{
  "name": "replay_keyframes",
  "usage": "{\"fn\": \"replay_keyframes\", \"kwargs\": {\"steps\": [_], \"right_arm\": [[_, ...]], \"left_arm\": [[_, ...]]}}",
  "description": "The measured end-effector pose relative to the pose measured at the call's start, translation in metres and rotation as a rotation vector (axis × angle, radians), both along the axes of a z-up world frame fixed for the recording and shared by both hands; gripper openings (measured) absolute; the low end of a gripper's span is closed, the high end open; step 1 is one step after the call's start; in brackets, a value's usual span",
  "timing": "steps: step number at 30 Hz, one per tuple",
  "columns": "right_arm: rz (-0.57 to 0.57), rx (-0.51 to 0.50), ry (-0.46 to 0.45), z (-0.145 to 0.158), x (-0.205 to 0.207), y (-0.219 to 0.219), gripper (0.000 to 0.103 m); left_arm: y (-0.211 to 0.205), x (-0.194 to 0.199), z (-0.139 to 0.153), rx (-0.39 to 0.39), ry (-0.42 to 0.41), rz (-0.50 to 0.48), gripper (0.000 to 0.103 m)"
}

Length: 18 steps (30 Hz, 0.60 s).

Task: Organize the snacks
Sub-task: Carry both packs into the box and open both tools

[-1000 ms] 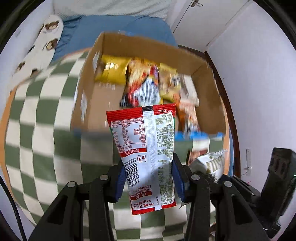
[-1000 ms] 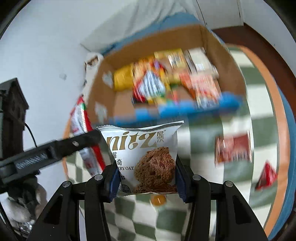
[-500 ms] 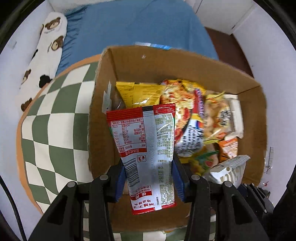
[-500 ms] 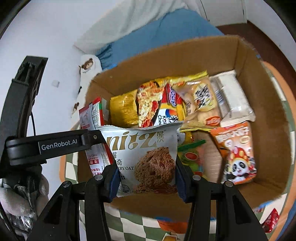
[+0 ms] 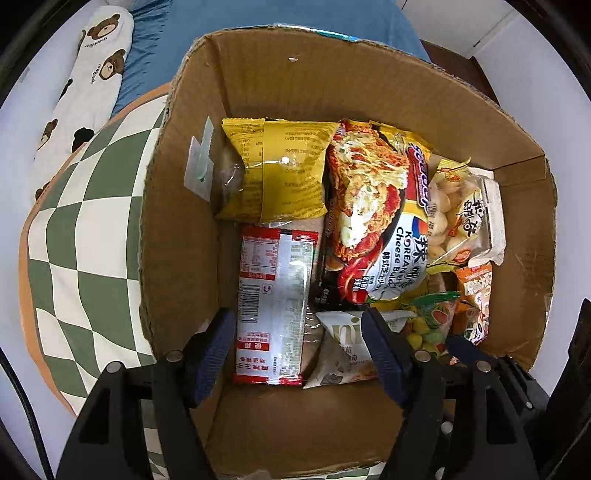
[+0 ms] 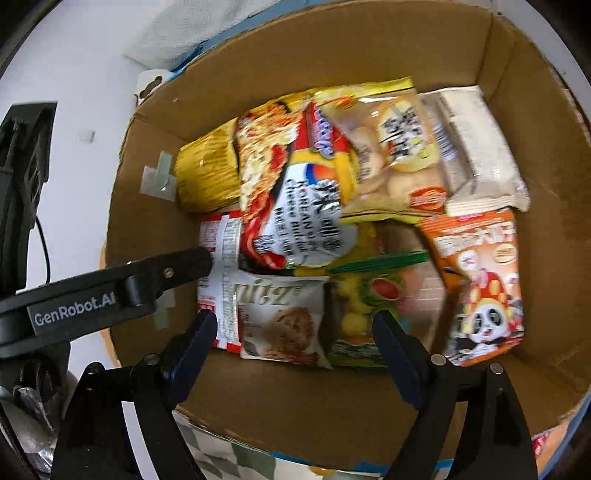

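Sitting on checked cloth (image 5: pixel 85 236), cardboard box (image 5: pixel 177 236), blue bedding (image 5: pixel 295 14) behind

Bare cardboard box (image 5: pixel 295 424) floor lies open below the left gripper's fingertips (image 5: pixel 380 343); snack packets (image 5: pixel 369 221) crowd everything ahead and rightward.

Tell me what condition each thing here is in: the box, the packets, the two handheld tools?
Cardboard box: open-topped, holding snacks.
Red-and-white packet: lying flat in the box, released.
Cookie packet: lying in the box, released.
Noodle pack: resting on other snacks.
Left tool: jaws opening, gripping nothing.
Right tool: jaws opening, gripping nothing.
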State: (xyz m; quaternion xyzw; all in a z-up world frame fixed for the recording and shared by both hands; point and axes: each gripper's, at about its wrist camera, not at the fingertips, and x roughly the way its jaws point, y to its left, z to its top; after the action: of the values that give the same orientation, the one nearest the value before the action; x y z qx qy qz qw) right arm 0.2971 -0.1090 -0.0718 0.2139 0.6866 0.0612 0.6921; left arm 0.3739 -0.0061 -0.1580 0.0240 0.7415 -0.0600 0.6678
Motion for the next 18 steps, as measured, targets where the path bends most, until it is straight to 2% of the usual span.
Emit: {"fn": "replay_keyframes", "kwargs": {"steps": [6,9,11,12,13,18], "right_arm": [[0.000,-0.104,-0.044,0.019,-0.010,-0.017,0.088],[0.003,-0.158,-0.075,0.031,-0.016,-0.027,0.088],[0.003,-0.189,-0.092,0.036,-0.018,-0.032,0.089],[0.005,-0.208,-0.102,0.042,-0.023,-0.038,0.094],[0.010,-0.238,-0.115,0.048,-0.027,-0.043,0.097],[0.022,-0.305,-0.175,0.068,-0.035,-0.046,0.098]], "left_arm": [[-0.001,-0.014,0.011,-0.009,-0.052,-0.004,0.069],[-0.002,-0.026,0.021,-0.018,-0.103,-0.007,0.070],[-0.002,-0.035,0.028,-0.026,-0.137,-0.010,0.081],[-0.003,-0.039,0.032,-0.029,-0.154,-0.013,0.094],[-0.003,-0.044,0.037,-0.029,-0.181,-0.018,0.098],[-0.002,-0.059,0.058,-0.020,-0.268,-0.021,0.098]]}}
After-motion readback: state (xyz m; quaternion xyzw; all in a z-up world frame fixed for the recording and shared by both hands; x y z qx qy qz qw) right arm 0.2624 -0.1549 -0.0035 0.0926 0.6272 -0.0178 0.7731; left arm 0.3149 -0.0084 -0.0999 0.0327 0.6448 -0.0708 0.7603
